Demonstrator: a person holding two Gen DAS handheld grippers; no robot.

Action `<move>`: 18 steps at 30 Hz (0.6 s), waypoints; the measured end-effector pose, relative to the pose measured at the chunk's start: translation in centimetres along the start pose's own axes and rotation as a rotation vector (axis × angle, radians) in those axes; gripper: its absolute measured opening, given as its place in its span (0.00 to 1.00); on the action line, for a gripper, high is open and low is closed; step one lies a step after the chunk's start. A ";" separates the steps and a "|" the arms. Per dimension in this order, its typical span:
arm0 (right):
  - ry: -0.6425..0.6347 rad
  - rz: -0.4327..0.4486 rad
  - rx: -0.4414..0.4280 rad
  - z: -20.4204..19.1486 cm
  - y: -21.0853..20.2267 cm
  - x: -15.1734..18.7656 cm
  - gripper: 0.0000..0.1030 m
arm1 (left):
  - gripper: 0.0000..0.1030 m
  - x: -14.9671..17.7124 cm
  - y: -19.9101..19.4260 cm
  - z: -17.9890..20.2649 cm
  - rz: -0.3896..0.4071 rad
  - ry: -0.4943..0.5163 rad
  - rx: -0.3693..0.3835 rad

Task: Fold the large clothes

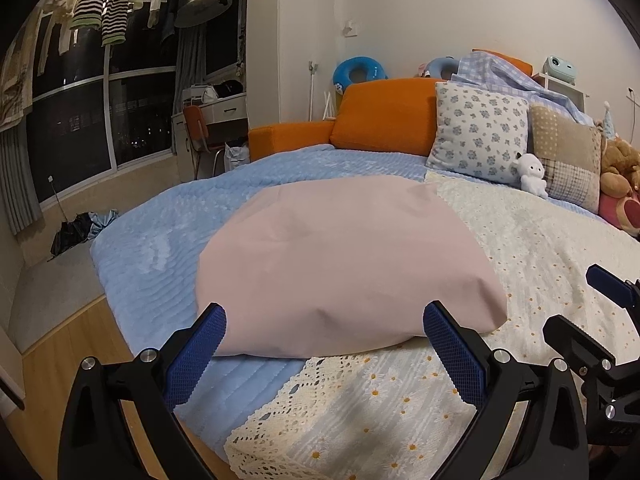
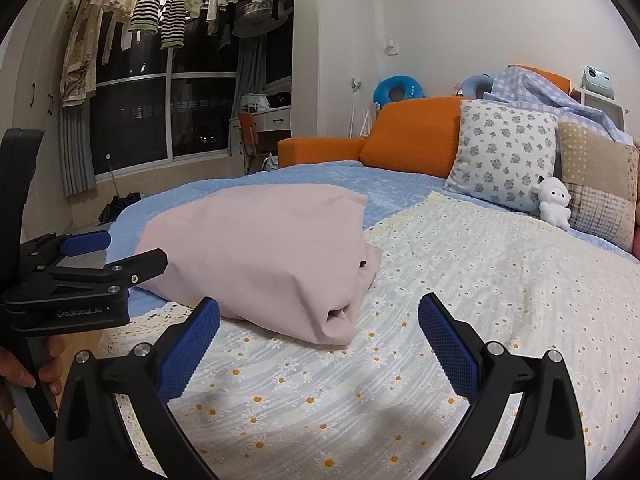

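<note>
Bed [image 1: 132, 248] bears the pink garment [image 1: 340, 264], folded, straddling the daisy cover's [image 1: 540, 240] left edge. Left gripper [image 1: 324, 354] and right gripper [image 2: 318, 344] both gape wide, empty, just short of the garment (nearest corner bulges). Risk: a one-layer pinch would unfold it.

Black grippers [image 1: 325, 322] with blue textured pads [image 2: 188, 350] (silver screws, "GenRoboAI" lettering).

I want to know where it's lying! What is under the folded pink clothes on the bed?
The pink garment lies partly on the blue blanket and partly on the daisy-print lace cover. Where those two meet beneath it is covered.
</note>
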State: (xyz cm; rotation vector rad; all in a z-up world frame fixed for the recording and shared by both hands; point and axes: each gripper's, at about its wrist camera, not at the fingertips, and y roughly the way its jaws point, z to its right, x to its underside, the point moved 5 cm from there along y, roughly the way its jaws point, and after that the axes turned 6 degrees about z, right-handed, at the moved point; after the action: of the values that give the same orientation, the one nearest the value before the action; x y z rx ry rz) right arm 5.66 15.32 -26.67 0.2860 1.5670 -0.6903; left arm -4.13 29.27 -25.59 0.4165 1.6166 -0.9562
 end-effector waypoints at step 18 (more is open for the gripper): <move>-0.003 -0.003 0.000 -0.1 0.0 0.1 0.95 | 0.97 0.0 -0.8 -1.2 0.031 -0.034 -0.036</move>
State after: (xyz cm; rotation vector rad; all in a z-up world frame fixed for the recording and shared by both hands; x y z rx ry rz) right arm 5.55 15.41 -26.77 0.2823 1.5655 -0.6924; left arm -5.46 29.74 -25.35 0.3975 1.5904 -0.9052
